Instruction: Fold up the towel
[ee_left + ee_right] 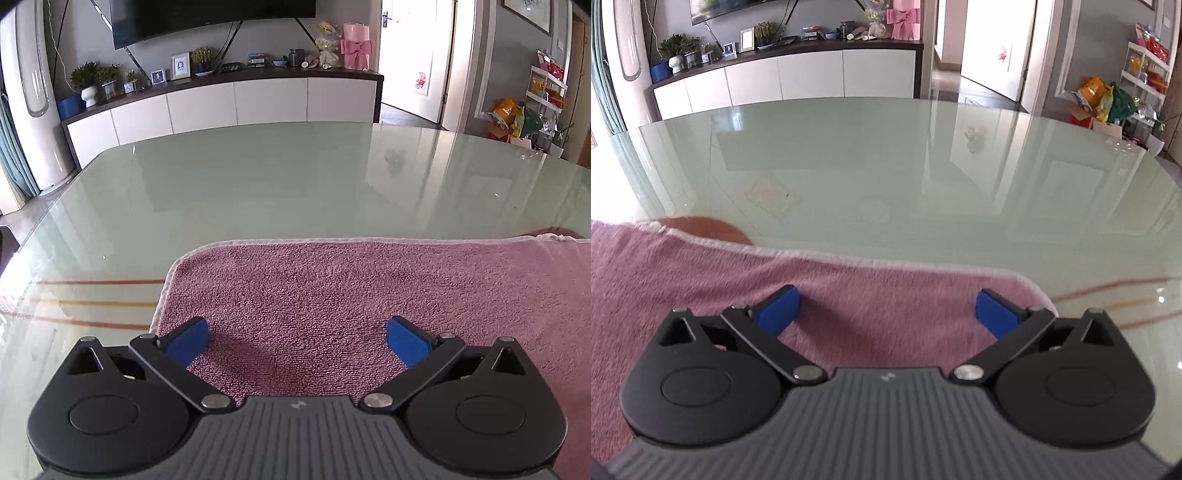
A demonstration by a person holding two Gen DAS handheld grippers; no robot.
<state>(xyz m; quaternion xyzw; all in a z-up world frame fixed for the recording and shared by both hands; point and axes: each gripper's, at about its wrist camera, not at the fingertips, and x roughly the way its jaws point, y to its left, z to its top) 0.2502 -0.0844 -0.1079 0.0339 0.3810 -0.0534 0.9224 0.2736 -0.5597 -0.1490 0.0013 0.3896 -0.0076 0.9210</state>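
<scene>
A pink terry towel (332, 295) with a pale hem lies flat on the glass table, its far edge running straight across. My left gripper (297, 343) hovers over the towel's left part, near its rounded far-left corner, open, with the blue pads wide apart and nothing between them. In the right wrist view the same towel (701, 280) reaches to a rounded far-right corner. Over that end my right gripper (886, 312) is open too, holding nothing. The towel's near edge is hidden under both gripper bodies.
The pale green glass table (277, 184) stretches far beyond the towel. A brownish round patch (713, 229) shows at the towel's far edge. Orange stripes (92, 302) show through the glass at left. A sideboard (221, 99) with plants and frames stands behind the table.
</scene>
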